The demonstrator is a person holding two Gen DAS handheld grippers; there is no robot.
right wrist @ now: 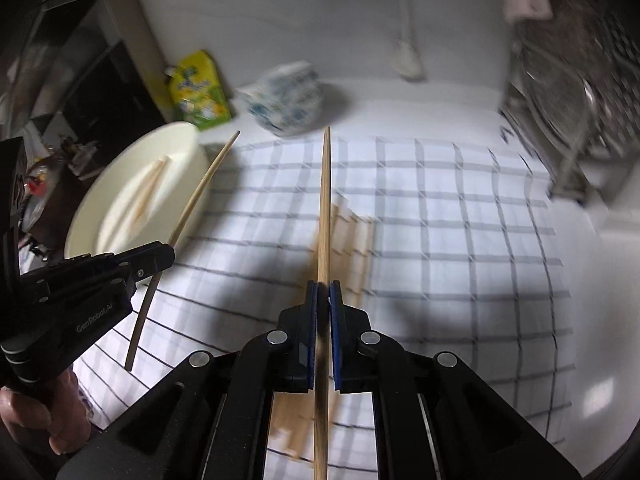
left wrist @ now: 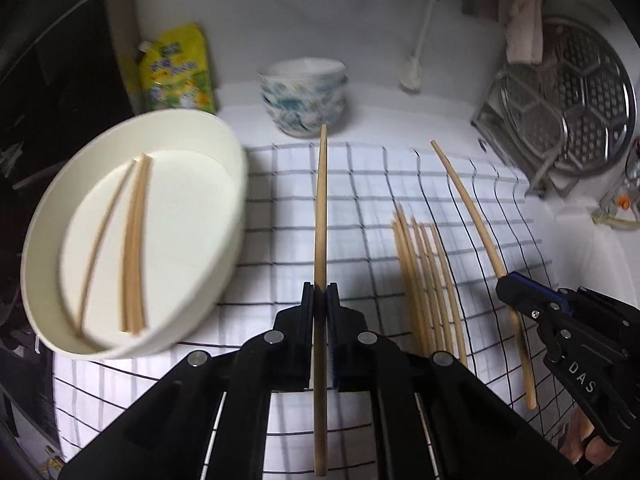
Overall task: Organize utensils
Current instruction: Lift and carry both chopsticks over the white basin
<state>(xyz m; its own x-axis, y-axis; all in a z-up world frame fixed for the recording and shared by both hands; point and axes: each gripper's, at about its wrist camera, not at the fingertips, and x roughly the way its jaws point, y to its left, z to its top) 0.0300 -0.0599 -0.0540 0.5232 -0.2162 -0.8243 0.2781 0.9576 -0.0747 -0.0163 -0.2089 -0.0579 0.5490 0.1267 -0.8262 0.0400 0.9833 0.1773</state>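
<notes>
A checked cloth (left wrist: pixel 360 200) covers the tabletop across the middle of the left wrist view. A cream oval dish (left wrist: pixel 224 264) sits at its left edge with three chopsticks (left wrist: pixel 134 248) inside. A loose pile of chopsticks (left wrist: pixel 424 280) lies right of centre. The left gripper (left wrist: pixel 320 300) has its jaws clenched on one chopstick (left wrist: pixel 321 208). The right gripper (right wrist: pixel 323 300) grasps another chopstick (right wrist: pixel 325 200), held above the cloth.

Beneath the right claw (right wrist: pixel 323 292) the loose chopsticks (right wrist: pixel 348 240) smear into a tan blur, their count unreadable.
</notes>
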